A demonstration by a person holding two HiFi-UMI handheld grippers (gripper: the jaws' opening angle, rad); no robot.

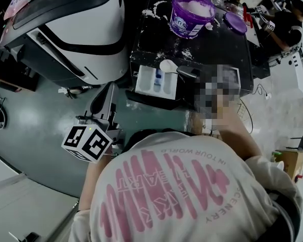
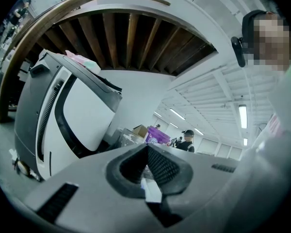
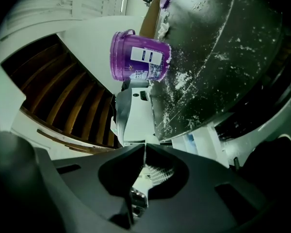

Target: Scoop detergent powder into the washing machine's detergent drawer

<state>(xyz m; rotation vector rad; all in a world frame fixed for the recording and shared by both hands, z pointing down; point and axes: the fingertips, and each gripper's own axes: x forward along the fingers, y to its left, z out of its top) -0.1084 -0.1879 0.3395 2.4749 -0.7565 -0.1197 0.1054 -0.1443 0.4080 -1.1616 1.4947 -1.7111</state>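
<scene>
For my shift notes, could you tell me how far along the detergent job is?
Done: lid off the tub, drawer pulled open. In hand: the scoop is at the tips of the shut right gripper, by the drawer; the left gripper, shut, hangs aside. Left: tipping powder in; I can't see any in the drawer yet.

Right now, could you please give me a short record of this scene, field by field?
tub: purple, open, white powder inside, standing on the top
top: dark, dusted with spilled powder
lid: purple, off, lying right of the tub
drawer: white, pulled out, blue middle compartment
scoop: white, at the drawer's far edge; held or not, unclear
left gripper: fingers together, nothing between
right gripper: fingers together, near the drawer
</scene>
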